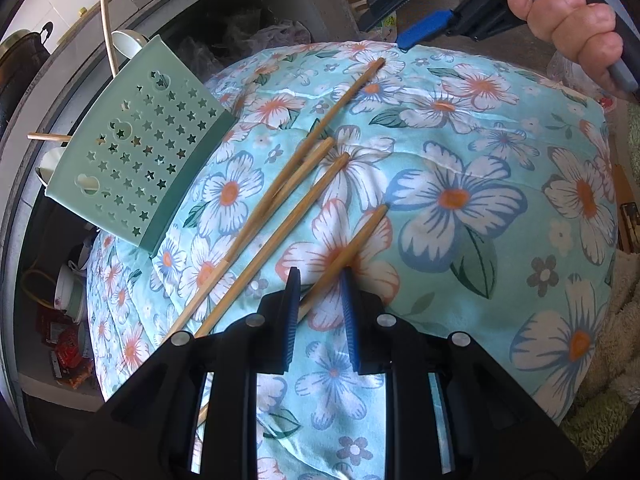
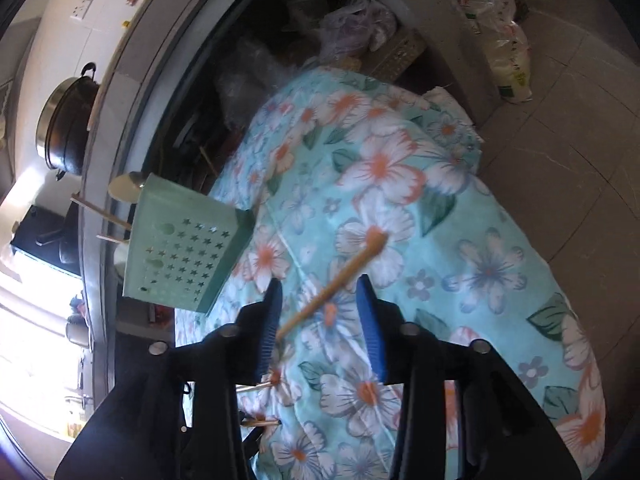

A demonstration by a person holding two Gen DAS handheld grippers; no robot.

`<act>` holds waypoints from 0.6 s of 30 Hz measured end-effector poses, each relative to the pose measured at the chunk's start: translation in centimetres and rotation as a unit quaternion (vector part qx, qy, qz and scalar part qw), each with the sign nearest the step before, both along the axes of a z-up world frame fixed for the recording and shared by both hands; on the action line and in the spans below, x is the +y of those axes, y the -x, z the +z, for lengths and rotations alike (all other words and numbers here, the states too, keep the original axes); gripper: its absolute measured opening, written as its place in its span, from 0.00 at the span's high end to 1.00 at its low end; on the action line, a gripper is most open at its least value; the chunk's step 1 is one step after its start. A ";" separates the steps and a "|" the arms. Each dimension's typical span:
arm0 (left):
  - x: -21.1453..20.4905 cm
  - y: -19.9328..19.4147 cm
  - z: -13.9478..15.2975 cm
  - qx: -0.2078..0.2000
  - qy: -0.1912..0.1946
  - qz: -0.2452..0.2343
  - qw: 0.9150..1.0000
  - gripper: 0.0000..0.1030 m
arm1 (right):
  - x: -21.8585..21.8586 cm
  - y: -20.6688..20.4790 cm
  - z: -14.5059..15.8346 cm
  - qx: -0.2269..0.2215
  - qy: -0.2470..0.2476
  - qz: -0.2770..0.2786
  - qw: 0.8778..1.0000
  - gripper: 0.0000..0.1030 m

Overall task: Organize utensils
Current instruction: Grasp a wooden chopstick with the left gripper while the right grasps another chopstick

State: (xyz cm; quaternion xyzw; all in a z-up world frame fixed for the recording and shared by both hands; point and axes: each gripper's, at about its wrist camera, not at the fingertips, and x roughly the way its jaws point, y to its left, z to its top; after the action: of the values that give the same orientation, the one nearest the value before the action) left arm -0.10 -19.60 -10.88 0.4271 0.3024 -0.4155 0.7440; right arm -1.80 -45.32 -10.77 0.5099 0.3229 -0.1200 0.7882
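Left tool (image 1: 320, 300) sitting narrow around a chopstick (image 1: 352, 248) on the floral quilt (image 1: 460, 152), right tool (image 2: 318, 312) gaping partway, a blurred chopstick (image 2: 340, 280) touching its left pad, green holder (image 1: 136, 152) lying nearby

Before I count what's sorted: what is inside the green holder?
Above the rim of the green holder, two chopsticks and pale spoon bowls stick out. Their lower parts are hidden behind its star-perforated wall.
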 end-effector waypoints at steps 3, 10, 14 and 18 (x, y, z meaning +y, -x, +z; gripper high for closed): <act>0.0 0.0 0.0 -0.001 0.000 -0.001 1.000 0.82 | 0.1 0.6 -1.1 0.000 -0.029 -0.003 1.000 0.62; 0.0 0.1 0.0 0.000 -0.001 0.000 1.000 0.82 | 0.4 -1.8 -3.3 -0.004 -0.082 0.000 0.997 0.62; 0.0 0.1 0.1 -0.002 -0.001 -0.001 1.000 0.81 | -0.5 -3.0 -4.9 -0.004 -0.108 -0.024 0.994 0.71; 0.0 0.2 0.1 -0.006 -0.003 -0.007 1.000 0.81 | -0.9 -3.4 -5.2 -0.003 -0.103 -0.042 0.994 0.84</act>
State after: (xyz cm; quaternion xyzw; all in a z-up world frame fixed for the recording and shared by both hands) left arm -0.32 -19.63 -10.80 0.4339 0.2956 -0.4174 0.7417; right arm 1.63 -46.22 -15.99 0.6022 0.3091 -0.1175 0.7267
